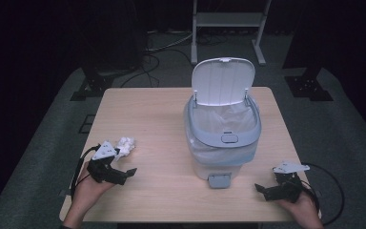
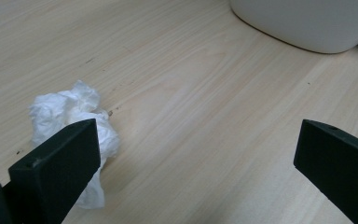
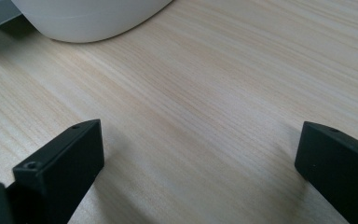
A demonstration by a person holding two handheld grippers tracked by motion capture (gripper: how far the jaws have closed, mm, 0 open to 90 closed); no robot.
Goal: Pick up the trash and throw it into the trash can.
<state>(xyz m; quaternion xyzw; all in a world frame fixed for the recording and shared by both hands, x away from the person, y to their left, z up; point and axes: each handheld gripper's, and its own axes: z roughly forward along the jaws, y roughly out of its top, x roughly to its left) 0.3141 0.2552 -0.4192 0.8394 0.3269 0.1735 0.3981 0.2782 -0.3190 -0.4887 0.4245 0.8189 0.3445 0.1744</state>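
Reaching for the crumpled tissue (image 2: 70, 126) seems the step in hand; it lies on the surface (image 1: 157, 124), left of the pedal bin (image 1: 223, 138) whose lid stands up. Left hand-held gripper (image 2: 191, 154) is wide open, holding nothing, tissue just beside one jaw. Next it must close around it. Right hand-held gripper (image 3: 200, 158) gapes empty near the bin.

My matt black plastic left gripper (image 2: 193, 158); crumpled white paper wad (image 2: 72, 121); pale matt wood-grain table (image 1: 157, 119); smooth plastic bin (image 1: 223, 138).
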